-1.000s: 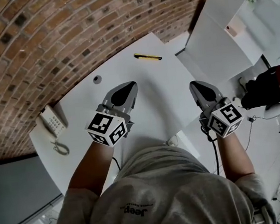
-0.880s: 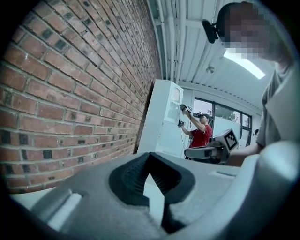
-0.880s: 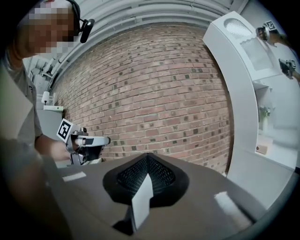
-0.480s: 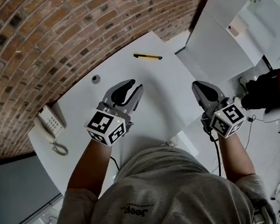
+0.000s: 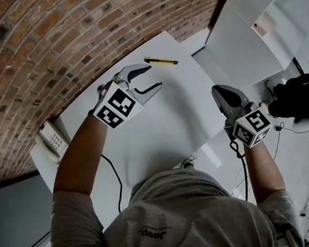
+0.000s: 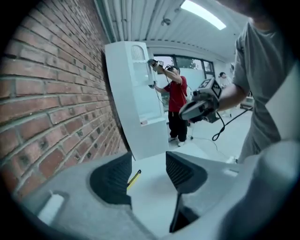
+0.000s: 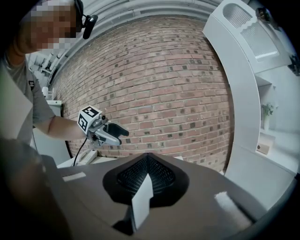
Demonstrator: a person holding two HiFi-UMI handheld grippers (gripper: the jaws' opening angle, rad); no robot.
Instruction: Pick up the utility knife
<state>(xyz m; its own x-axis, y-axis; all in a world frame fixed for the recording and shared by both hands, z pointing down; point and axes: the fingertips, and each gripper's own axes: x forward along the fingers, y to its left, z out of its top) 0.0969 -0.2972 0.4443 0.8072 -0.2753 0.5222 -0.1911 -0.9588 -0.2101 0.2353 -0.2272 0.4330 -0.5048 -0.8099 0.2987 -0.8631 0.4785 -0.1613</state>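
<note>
The utility knife (image 5: 161, 62) is slim, yellow and black, and lies flat near the far edge of the white table (image 5: 170, 118). My left gripper (image 5: 153, 76) hovers just short of it, rolled on its side, its jaws opening wide with nothing between them. In the left gripper view the knife (image 6: 134, 178) shows ahead, close to the left pad, past the gripper (image 6: 149, 165). My right gripper (image 5: 221, 91) hangs shut off the table's right edge, away from the knife. In the right gripper view its jaws (image 7: 147, 161) meet, and the left gripper (image 7: 115, 132) shows far off.
A brick wall (image 5: 50, 38) runs behind the table. A white desk phone (image 5: 49, 139) sits at the table's left end. A tall white cabinet (image 6: 136, 98) stands beyond the knife. A person in red (image 6: 176, 101) stands by it.
My left gripper went forward toward the knife, rolled onto its side and went from shut to wide open. The right gripper drifted slightly and stayed shut.
</note>
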